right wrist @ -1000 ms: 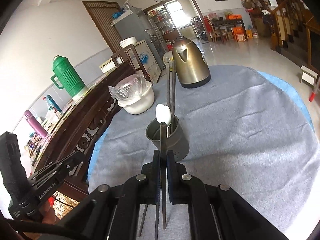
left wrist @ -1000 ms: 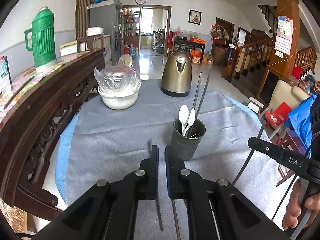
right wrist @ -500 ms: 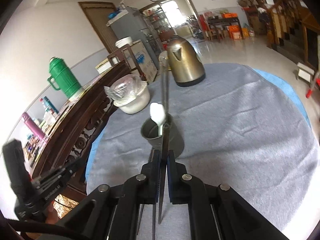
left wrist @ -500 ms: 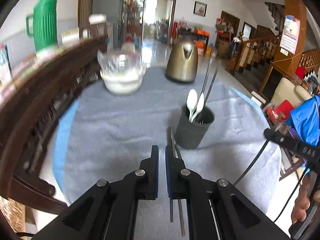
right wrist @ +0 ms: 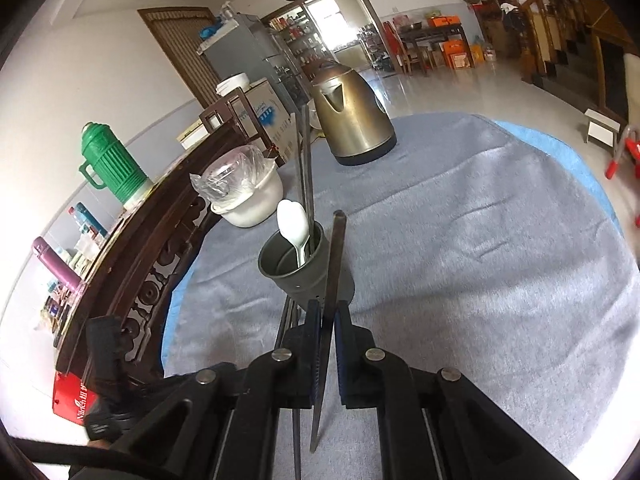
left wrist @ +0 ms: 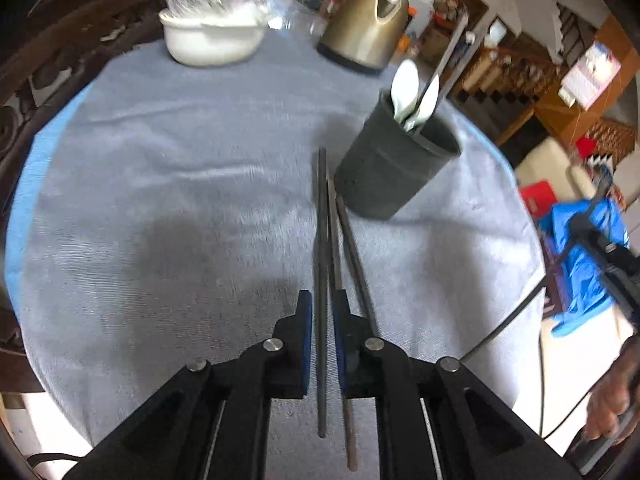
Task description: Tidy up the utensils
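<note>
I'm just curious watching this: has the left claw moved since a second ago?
Yes. The left claw has dipped toward the grey tablecloth; the white covered bowl now sits higher in its view.

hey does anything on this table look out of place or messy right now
Yes: loose dark chopsticks lie flat on the grey cloth beside the utensil cup, fanned apart at one end, while other chopsticks and white spoons already stand inside it.

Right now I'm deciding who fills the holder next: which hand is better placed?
The right gripper: jaws shut on a chopstick beside the holder; the left gripper is only above chopsticks lying on the cloth.
</note>
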